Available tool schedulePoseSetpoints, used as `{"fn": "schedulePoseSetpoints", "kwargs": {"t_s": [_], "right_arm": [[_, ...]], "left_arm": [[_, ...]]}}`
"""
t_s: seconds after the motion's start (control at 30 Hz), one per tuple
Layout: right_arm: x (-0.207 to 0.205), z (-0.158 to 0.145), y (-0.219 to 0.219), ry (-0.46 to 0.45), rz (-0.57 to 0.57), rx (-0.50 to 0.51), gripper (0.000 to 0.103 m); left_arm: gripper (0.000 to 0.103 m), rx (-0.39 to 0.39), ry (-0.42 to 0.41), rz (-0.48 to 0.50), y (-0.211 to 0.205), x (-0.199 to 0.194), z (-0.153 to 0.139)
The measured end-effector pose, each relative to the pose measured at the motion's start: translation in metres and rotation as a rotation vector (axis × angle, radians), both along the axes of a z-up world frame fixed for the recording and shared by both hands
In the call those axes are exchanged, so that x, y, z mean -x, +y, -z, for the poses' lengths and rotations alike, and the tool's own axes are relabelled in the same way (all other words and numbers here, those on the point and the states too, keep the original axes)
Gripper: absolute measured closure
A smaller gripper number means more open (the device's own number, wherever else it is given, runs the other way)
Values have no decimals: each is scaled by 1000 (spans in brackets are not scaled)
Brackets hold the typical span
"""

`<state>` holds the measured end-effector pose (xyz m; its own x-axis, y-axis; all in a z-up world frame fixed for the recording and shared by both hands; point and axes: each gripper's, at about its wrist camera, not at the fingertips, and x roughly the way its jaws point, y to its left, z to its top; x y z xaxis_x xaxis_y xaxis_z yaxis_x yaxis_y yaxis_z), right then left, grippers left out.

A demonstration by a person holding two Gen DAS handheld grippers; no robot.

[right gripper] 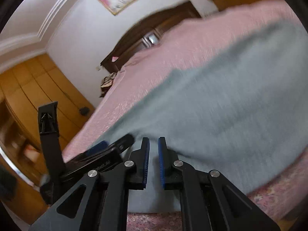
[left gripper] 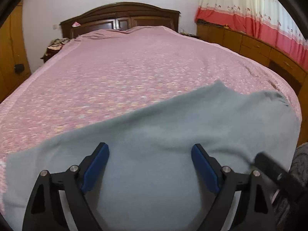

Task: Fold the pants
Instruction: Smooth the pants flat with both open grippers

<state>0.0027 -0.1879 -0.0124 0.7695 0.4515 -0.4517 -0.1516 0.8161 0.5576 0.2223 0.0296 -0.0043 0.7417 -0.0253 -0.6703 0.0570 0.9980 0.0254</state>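
Grey-blue pants [left gripper: 154,119] lie spread across the near end of a bed with a pink flowered cover [left gripper: 115,73]. My left gripper [left gripper: 150,147] hovers low over the pants, open wide, with nothing between its blue pads. In the right wrist view, which is motion-blurred, my right gripper [right gripper: 154,140] sits at the near edge of the pants [right gripper: 221,105]. Its pads stand almost together with grey cloth filling the thin gap. One of the left gripper's fingers [right gripper: 104,148] shows just to its left. The right gripper appears as a blurred black finger [left gripper: 269,165] at the lower right of the left wrist view.
A dark wooden headboard [left gripper: 119,17] stands at the far end of the bed. Wooden cabinets [left gripper: 256,46] under a red and white curtain [left gripper: 250,9] run along the right. A wardrobe [left gripper: 9,57] is on the left, with a pile of patterned cloth [left gripper: 55,45] beside the bed.
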Motion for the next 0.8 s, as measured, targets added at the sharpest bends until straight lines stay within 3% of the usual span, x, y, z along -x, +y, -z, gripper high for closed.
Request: {"fn": "schedulePoseSetpoints", "kwargs": {"t_s": [0.07, 0.17, 0.33, 0.4, 0.47, 0.5, 0.53, 0.6, 0.63, 0.7, 0.8], "right_arm": [[-4, 0, 20, -3, -31, 73, 92], [-15, 27, 34, 103, -90, 22, 92], [-4, 22, 45, 52, -174, 26, 92], [3, 14, 43, 8, -145, 28, 92], [12, 1, 42, -84, -78, 95, 92], [10, -1, 43, -86, -84, 104, 91], [5, 3, 47, -51, -98, 110, 91], [-6, 20, 53, 51, -148, 86, 91], [-6, 28, 54, 61, -158, 74, 91], [-4, 25, 62, 9, -160, 143, 91], [-4, 21, 79, -35, -173, 281, 89]], "left_arm": [[12, -60, 7, -72, 20, -1, 2], [10, -108, 48, -144, 53, -9, 10], [8, -114, 34, -234, 77, 2, 8], [8, -101, 8, -254, 78, 15, 3], [8, -130, -10, -263, 77, 29, 1], [7, -158, -1, -279, 75, 34, 4], [7, -168, 15, -301, 79, 36, 9], [4, -84, 10, -330, 94, 43, 14], [2, -63, 14, -343, 99, 44, 14], [0, -44, 20, -355, 102, 45, 15], [0, -94, -5, -370, 93, 48, 19]]}}
